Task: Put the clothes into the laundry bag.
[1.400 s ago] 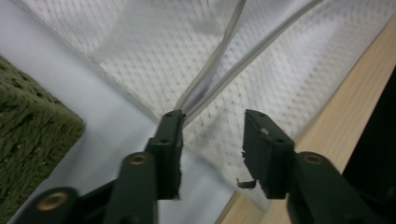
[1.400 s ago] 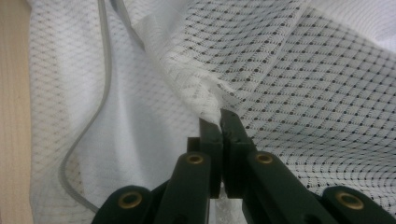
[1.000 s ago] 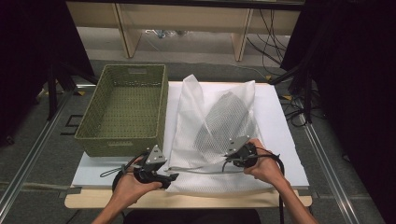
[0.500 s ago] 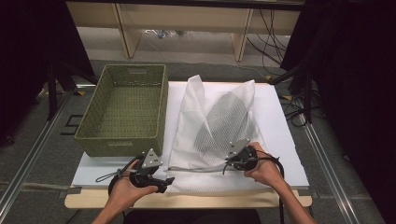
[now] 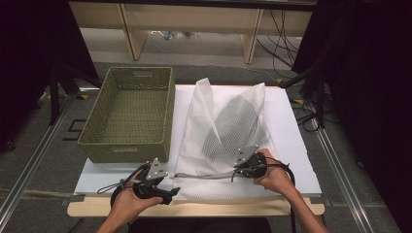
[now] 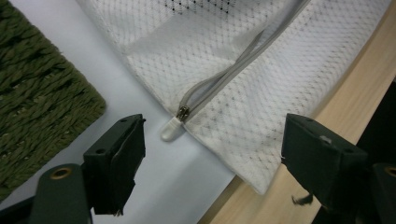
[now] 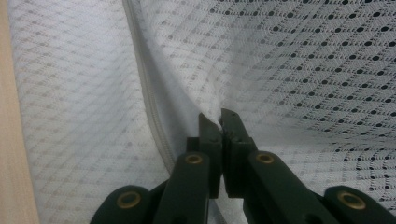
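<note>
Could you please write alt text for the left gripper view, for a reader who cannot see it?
The left gripper has its two black jaws wide apart, just short of the white zipper pull at the corner of a white mesh bag. The bag lies on a white table surface beside a green woven basket.

This looks like a lab or recording bay rather than anyone's home: black curtains (image 5: 29, 63) hang down both sides, boxing in a pale wooden table topped with a white board (image 5: 291, 121). Bundles of loose black cables (image 5: 311, 104) spill over the grey carpeted floor (image 5: 43, 160) on the right, and bare metal rails (image 5: 340, 165) run along each side of the table. Behind it stands plain light-wood shelving (image 5: 252, 34), with more wires trailing underneath.
</note>
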A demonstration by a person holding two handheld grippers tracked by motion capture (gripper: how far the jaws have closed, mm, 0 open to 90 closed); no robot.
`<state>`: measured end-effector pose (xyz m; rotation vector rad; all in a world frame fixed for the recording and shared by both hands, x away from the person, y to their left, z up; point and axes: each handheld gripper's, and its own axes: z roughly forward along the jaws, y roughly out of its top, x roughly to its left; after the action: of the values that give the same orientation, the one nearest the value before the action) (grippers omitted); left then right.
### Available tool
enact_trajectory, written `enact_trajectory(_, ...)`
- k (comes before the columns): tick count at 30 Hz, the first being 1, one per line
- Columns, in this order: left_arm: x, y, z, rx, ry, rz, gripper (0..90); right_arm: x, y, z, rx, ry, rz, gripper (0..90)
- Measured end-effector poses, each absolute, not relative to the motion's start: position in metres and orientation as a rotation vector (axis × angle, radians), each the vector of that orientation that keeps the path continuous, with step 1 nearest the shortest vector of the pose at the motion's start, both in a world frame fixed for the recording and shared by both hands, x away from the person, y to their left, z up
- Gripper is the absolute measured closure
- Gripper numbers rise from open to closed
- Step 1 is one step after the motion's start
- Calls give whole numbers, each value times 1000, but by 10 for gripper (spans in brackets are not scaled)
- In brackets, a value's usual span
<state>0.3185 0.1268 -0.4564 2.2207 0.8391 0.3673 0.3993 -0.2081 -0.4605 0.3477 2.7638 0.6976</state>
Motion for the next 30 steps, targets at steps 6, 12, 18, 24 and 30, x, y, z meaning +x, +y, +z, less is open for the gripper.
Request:
enact_trajectory(6, 319, 127, -456, 2232, 827, 381, 212, 399, -210, -456, 368, 2751, 724, 828)
enact_trajectory(12, 320, 130, -453, 2228, 819, 391, 208, 397, -215, -444, 433, 2737, 797, 736)
enact_trajectory(18, 320, 129, -454, 2232, 826, 395, 208, 398, -222, -436, 454, 2694, 867, 666)
enact_trajectory(24, 320, 129, -454, 2217, 839, 396, 208, 398, -232, -428, 498, 2660, 934, 602)
enact_trajectory(30, 320, 129, -454, 2214, 844, 395, 208, 401, -247, -421, 632, 2564, 999, 504)
